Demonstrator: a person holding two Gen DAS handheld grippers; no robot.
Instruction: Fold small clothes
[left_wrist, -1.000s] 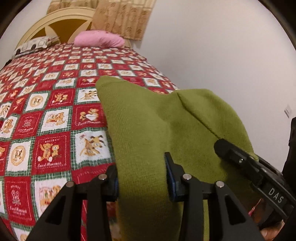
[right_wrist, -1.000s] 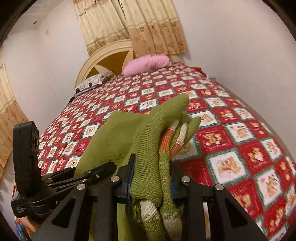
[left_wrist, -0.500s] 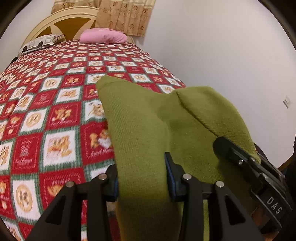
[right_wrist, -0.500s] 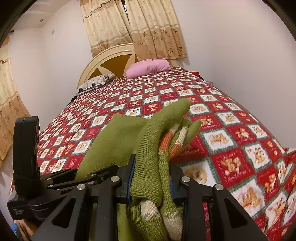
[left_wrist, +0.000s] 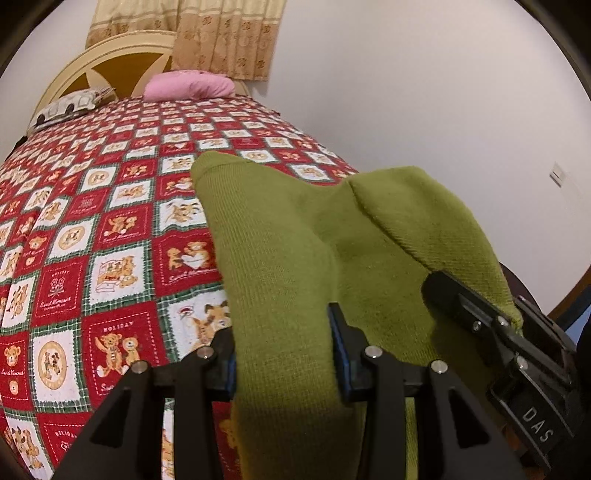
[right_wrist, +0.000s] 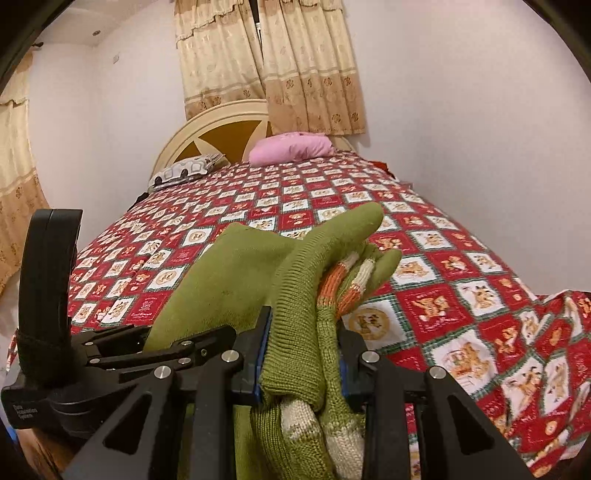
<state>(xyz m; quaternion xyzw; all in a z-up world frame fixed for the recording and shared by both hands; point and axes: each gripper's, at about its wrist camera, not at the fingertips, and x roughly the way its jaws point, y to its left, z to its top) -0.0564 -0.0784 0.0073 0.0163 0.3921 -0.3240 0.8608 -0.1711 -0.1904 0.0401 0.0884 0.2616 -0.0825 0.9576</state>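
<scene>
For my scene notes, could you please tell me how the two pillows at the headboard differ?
The pink pillow is plain, plump and sits right of centre; the patterned pillow is white with dark markings, flatter and lies to its left. Both rest at the far end of the bed, against the headboard.

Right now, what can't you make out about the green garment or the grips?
- Green knit garment: its lower part runs past the bottom edge in both wrist views.
- Left hand-held gripper, right hand-held gripper: fabric covers the pads' contact.
- Bed under the garment: hidden.
</scene>
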